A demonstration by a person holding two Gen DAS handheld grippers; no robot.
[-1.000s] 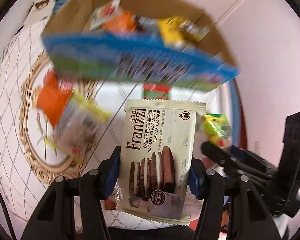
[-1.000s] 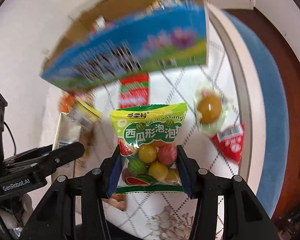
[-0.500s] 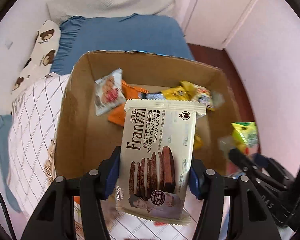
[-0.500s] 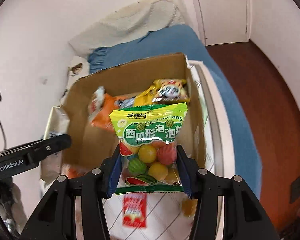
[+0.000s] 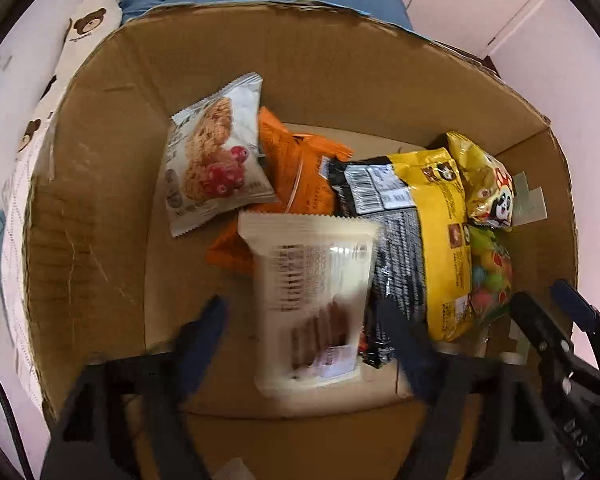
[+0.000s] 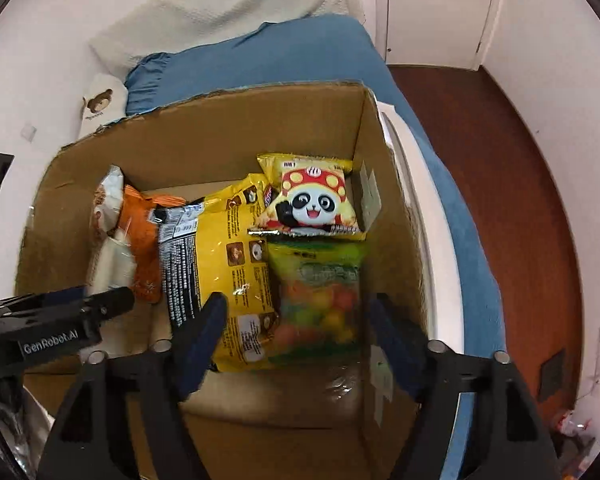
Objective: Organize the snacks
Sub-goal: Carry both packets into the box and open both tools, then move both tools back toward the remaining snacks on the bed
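Cardboard box [image 6: 392, 216] sat on blue bedding [image 6: 284, 52], red-brown floor [image 6: 512, 184] beside. Both grippers, earlier clamped, were opening: cookie packet [image 5: 314, 296] and gum bag [image 6: 320, 292] loose inside box.

A cream cookie packet [image 5: 312, 300], blurred, sits free inside the cardboard box [image 5: 100, 208]. A green gum-ball bag [image 6: 320, 292] lies beside the yellow packet [image 6: 228, 248].

black grippers [image 6: 296, 336] w/ blue pads [image 6: 198, 344], silver screws.
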